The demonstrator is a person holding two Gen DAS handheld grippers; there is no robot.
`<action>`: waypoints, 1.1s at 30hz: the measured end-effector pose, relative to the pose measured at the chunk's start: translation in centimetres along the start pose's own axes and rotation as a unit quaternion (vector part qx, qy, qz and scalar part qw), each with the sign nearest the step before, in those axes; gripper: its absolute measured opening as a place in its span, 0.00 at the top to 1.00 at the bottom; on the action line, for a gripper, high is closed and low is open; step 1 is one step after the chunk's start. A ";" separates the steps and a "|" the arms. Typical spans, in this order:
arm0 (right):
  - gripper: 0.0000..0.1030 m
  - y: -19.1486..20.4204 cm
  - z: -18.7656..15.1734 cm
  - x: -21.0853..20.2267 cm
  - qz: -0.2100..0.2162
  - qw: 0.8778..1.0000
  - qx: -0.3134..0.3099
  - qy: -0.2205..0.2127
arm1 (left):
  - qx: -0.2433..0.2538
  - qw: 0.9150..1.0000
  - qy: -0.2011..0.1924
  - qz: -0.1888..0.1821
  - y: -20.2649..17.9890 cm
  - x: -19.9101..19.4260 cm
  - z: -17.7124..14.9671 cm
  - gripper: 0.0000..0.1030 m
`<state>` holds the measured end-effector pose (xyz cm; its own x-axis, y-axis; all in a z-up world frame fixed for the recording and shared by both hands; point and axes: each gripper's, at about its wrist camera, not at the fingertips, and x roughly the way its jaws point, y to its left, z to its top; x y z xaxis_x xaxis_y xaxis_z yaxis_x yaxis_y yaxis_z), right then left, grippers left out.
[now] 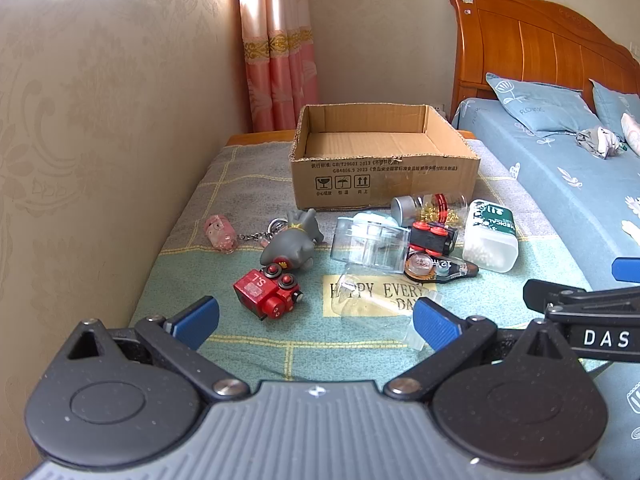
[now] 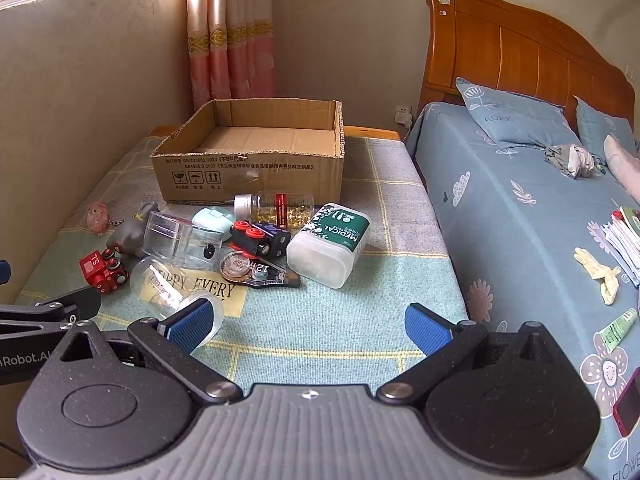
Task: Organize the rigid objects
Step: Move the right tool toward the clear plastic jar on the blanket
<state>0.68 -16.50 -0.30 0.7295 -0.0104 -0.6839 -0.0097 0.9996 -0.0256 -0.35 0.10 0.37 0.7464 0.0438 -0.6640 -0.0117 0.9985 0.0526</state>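
An empty cardboard box (image 1: pixel 384 160) (image 2: pixel 248 160) stands at the back of a cloth-covered table. In front of it lie a red toy engine (image 1: pixel 268 292) (image 2: pixel 103 270), a grey elephant figure (image 1: pixel 294 246), a pink keychain (image 1: pixel 222 234), a clear plastic case (image 1: pixel 370 246) (image 2: pixel 180 242), a black toy car with red wheels (image 1: pixel 430 238) (image 2: pixel 262 238), a tape dispenser (image 1: pixel 438 268) (image 2: pixel 258 270), a pill bottle (image 1: pixel 430 206) (image 2: pixel 276 206), a cotton swab box (image 1: pixel 492 236) (image 2: pixel 328 246) and a clear glass (image 1: pixel 372 308) (image 2: pixel 172 292). My left gripper (image 1: pixel 316 322) and right gripper (image 2: pixel 308 326) hang open over the near edge, holding nothing.
A beige wall (image 1: pixel 80 160) runs along the table's left side. A bed (image 2: pixel 540 220) with blue sheets, pillows and loose items stands close on the right. A pink curtain (image 1: pixel 276 60) hangs behind the box. The right gripper's arm (image 1: pixel 580 312) shows in the left wrist view.
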 end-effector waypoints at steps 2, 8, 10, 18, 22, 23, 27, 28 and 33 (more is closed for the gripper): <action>0.00 0.0 0.1 0.0 -0.001 1.000 -0.001 0.000 | 0.000 1.000 0.000 0.000 0.0 0.0 0.0 0.01; 0.00 0.1 0.0 0.1 -0.006 1.000 -0.001 -0.002 | -0.001 1.000 -0.002 -0.005 0.1 0.1 0.1 0.01; 0.00 0.1 0.0 0.1 -0.007 1.000 -0.002 -0.002 | 0.000 1.000 -0.002 -0.005 0.1 0.2 0.1 0.01; 0.00 0.2 0.2 0.1 -0.011 1.000 -0.004 -0.002 | -0.003 1.000 -0.002 -0.011 0.1 0.4 0.2 0.01; 0.00 0.4 0.4 0.1 -0.013 1.000 -0.006 -0.003 | -0.006 1.000 -0.003 -0.012 0.3 0.4 0.2 0.01; 0.00 0.4 0.4 0.1 -0.013 1.000 -0.007 -0.003 | -0.006 1.000 -0.003 -0.013 0.4 0.4 0.3 0.01; 0.00 0.7 0.6 0.3 -0.014 1.000 -0.010 -0.004 | -0.009 1.000 -0.003 -0.017 0.5 0.6 0.3 0.01; 0.00 0.7 0.7 0.4 -0.014 1.000 -0.012 -0.004 | -0.009 1.000 -0.003 -0.018 0.5 0.7 0.3 0.01; 0.00 0.9 0.9 0.7 -0.017 1.000 -0.017 -0.002 | -0.008 1.000 -0.003 -0.025 0.7 1.1 0.4 0.01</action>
<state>1.84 -15.60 -0.17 0.7325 -0.0438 -0.6793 -0.0077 0.9973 -0.0726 0.73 0.81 -0.01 0.7498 -0.0058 -0.6616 0.0146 0.9999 0.0078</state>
